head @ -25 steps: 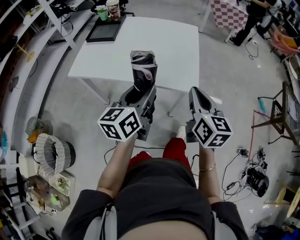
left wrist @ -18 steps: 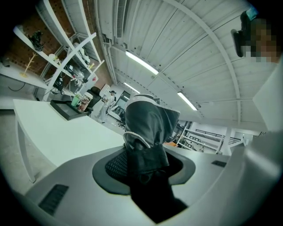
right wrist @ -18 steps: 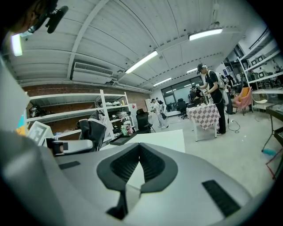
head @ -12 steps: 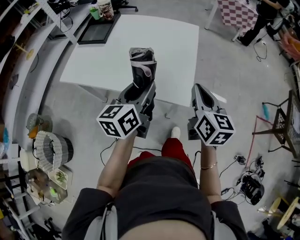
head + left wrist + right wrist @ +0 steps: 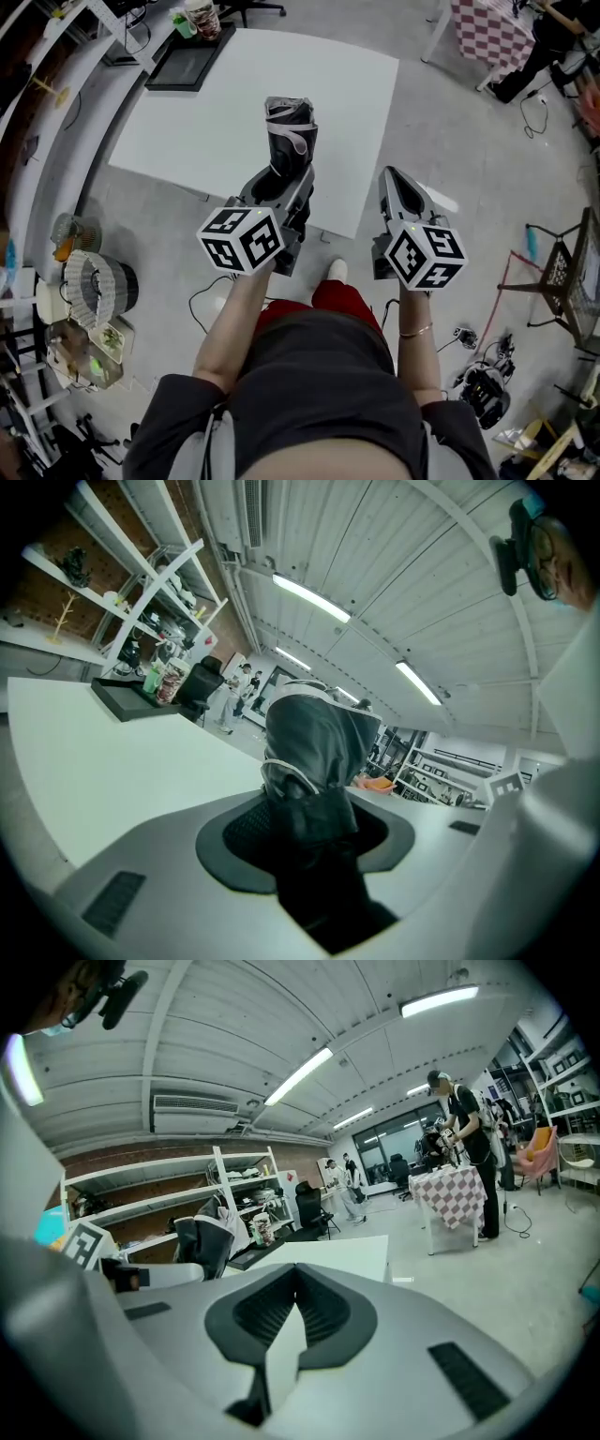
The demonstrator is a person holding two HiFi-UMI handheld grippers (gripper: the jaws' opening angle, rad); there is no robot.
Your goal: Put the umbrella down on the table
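A folded black umbrella [image 5: 289,141] with a pale strap stands upright in my left gripper [image 5: 281,185], whose jaws are shut on its lower end. It hangs over the near edge of the white table [image 5: 234,103]. In the left gripper view the umbrella [image 5: 314,752] fills the middle, with the table [image 5: 94,761] stretching away to the left. My right gripper [image 5: 394,183] is off the table's near right corner, over the floor, shut with nothing in it. In the right gripper view its jaws [image 5: 295,1274] meet at the tip, and the table [image 5: 342,1252] shows beyond.
A black tray [image 5: 183,64] lies at the table's far left corner, with cups [image 5: 199,17] beside it. Shelving runs along the left. A wire basket [image 5: 98,291] and cables sit on the floor. A checkered table [image 5: 492,33] and a standing person [image 5: 464,1147] are at the far right.
Both grippers have moved toward the table, and its near edge now lies closer under the umbrella. The left gripper's hold on the umbrella is the same.
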